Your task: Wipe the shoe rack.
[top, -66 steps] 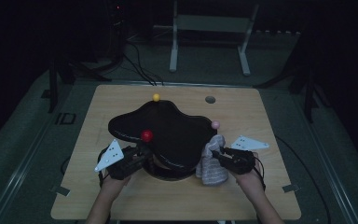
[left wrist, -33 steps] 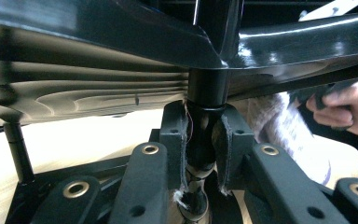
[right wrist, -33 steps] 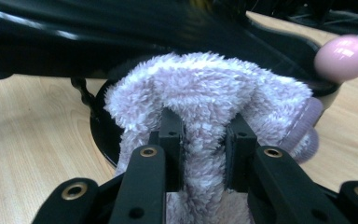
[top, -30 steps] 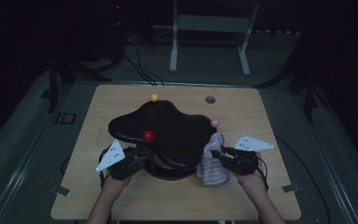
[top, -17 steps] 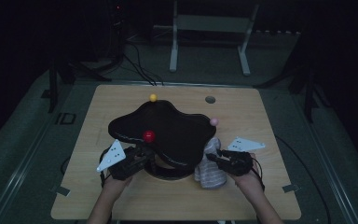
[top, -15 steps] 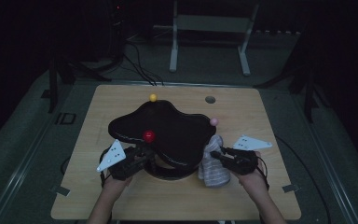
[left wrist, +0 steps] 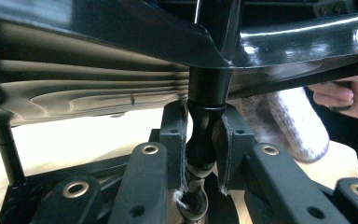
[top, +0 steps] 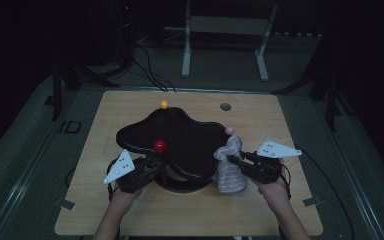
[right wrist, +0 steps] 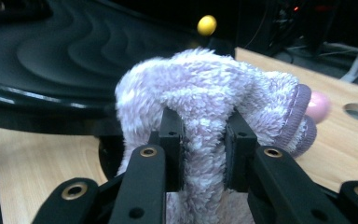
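Ahead of the right gripper (top: 228, 159) the black wavy tray (top: 180, 137) blocks the way (its rim just past the fuzzy sock (top: 228, 167)); bare tabletop (top: 260, 117) lies open to its right, towards the round hole (top: 225, 106).

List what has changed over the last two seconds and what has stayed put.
The fuzzy sock in the right gripper dipped low beside the black stand, then came back up, its top now raised toward the pink ball. Both grips are unchanged: the left gripper stays clamped on the stand's post, and the stand has not moved.
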`<state>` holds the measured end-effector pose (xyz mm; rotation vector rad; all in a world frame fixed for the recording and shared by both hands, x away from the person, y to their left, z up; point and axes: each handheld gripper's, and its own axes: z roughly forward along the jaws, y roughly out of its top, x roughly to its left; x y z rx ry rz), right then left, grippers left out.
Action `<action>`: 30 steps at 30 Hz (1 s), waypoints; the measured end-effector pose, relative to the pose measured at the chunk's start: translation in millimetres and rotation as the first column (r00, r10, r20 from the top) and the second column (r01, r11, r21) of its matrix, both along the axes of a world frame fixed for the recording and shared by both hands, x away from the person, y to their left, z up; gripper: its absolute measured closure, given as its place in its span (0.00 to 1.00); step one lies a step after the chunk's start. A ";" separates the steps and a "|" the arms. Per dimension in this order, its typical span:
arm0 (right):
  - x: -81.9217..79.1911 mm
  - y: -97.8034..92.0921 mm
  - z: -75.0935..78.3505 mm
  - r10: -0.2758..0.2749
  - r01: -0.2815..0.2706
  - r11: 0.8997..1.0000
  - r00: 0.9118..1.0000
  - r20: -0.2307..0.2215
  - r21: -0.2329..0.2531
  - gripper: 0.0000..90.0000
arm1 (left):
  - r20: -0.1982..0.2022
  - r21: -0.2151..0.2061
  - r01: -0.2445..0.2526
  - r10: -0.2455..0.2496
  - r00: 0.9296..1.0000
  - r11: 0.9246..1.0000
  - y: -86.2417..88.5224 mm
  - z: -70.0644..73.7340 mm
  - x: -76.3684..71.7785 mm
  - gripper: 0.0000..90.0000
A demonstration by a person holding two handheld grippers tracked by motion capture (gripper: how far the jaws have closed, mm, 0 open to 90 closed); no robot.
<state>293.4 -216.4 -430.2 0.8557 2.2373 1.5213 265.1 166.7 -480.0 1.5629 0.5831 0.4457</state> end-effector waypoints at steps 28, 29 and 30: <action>-41.0 -11.4 36.6 0.161 -0.162 0.987 0.986 0.033 0.023 0.82 | -0.003 0.000 -0.007 0.007 1.000 1.000 -0.7 0.2 -0.4 0.84; -40.6 -8.4 34.8 0.163 -0.164 0.986 0.986 0.028 0.016 0.82 | -0.004 0.000 -0.007 0.007 1.000 1.000 -0.8 0.3 -0.3 0.84; -40.6 -8.4 34.8 0.163 -0.164 0.986 0.986 0.028 0.016 0.82 | -0.004 0.000 -0.007 0.007 1.000 1.000 -0.8 0.3 -0.3 0.84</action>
